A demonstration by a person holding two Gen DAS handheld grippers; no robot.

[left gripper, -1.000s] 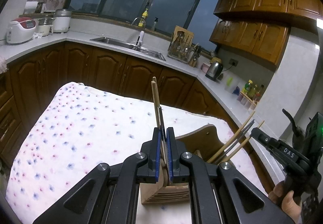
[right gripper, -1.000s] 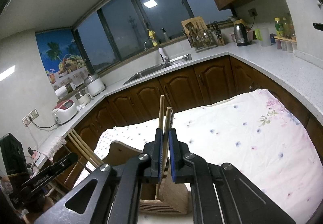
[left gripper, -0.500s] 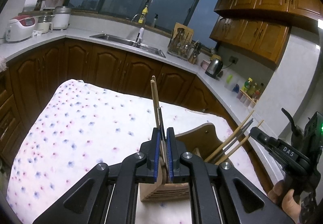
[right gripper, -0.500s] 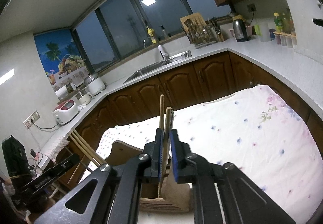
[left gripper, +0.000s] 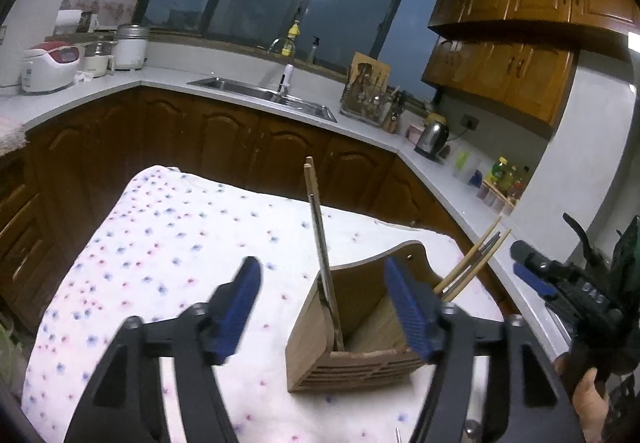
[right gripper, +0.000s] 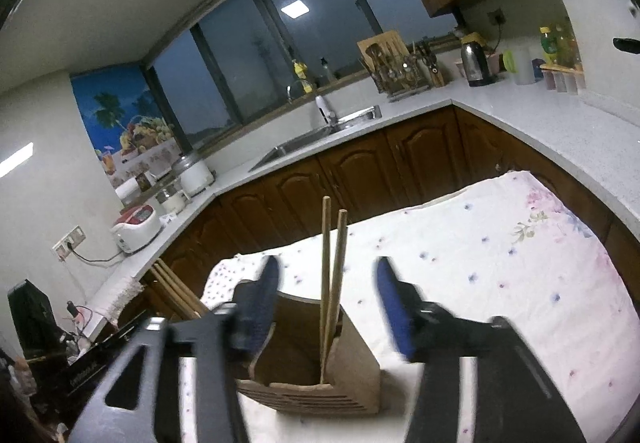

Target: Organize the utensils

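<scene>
A wooden utensil holder (left gripper: 360, 367) (right gripper: 352, 359) stands on the table's floral cloth (left gripper: 160, 263) (right gripper: 500, 283). In the left wrist view, a pair of chopsticks (left gripper: 320, 227) stands upright in the holder's near left corner. My left gripper (left gripper: 321, 283) has its blue pads apart on either side, not touching them; its jaws are opening. In the right wrist view, two wooden chopsticks (right gripper: 334, 263) stand in the holder between the pads of my right gripper (right gripper: 327, 267), which are also opening and clear of them. Each view shows the other pair of chopsticks (left gripper: 468, 267) (right gripper: 176, 291) leaning out of the holder.
My right gripper (left gripper: 524, 267) and a person's hand (left gripper: 584, 391) show at the right edge of the left wrist view. Dark wooden cabinets (left gripper: 240, 147) and a pale counter with a sink (left gripper: 264, 91), a kettle (left gripper: 432, 135) and a rice cooker (right gripper: 136, 227) ring the table.
Both grippers, shut on their chopsticks in the earlier frames, have opened wide. The chopsticks now stand free in the holder. Neither hand has shifted.
</scene>
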